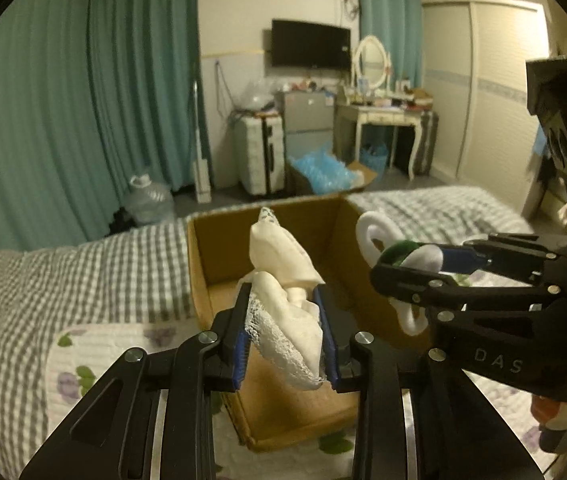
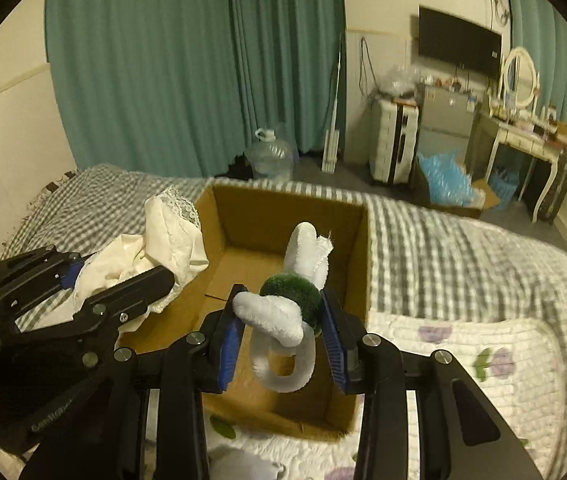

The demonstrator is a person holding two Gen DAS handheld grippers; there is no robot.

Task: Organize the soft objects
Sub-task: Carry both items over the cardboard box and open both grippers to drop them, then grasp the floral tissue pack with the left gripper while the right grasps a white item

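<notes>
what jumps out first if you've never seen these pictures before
Two black grippers hang over an open cardboard box on a checked bed. The left gripper is shut on a crumpled cream cloth with lace trim, and the right gripper is shut on a white and green plush toy. Behind them, teal curtains fill the far wall.

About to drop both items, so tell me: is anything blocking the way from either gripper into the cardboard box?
Nothing visible does. The cloth and plush toy hang over the open, seemingly empty box.
</notes>
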